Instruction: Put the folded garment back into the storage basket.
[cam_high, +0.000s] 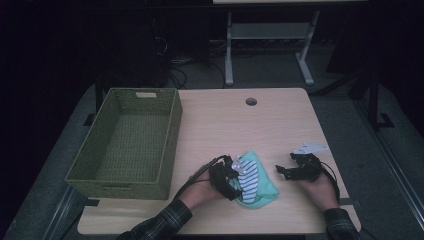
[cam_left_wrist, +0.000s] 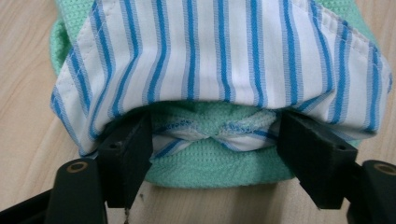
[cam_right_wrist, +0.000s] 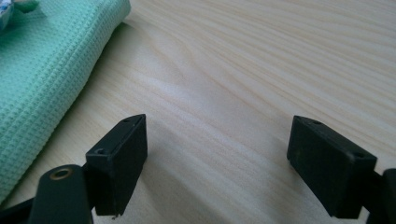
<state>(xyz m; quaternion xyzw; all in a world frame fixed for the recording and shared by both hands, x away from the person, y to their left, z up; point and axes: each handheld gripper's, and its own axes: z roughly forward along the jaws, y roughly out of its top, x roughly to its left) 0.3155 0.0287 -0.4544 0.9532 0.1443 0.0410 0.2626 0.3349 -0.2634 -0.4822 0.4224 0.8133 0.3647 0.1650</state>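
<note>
Two jaws astride striped cloth (cam_left_wrist: 224, 56)

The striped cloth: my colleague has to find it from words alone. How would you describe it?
On the wooden table, right of the green woven basket, a small fabric bundle lies at the near edge by the left gripper. The striped cloth lies on the plain mint-green knit cloth: white with blue stripes.

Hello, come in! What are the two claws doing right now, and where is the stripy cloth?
Left claw open around stripy cloth, which lies on green cloth. Right claw open over bare table. Basket at left, nothing blocking.
</note>
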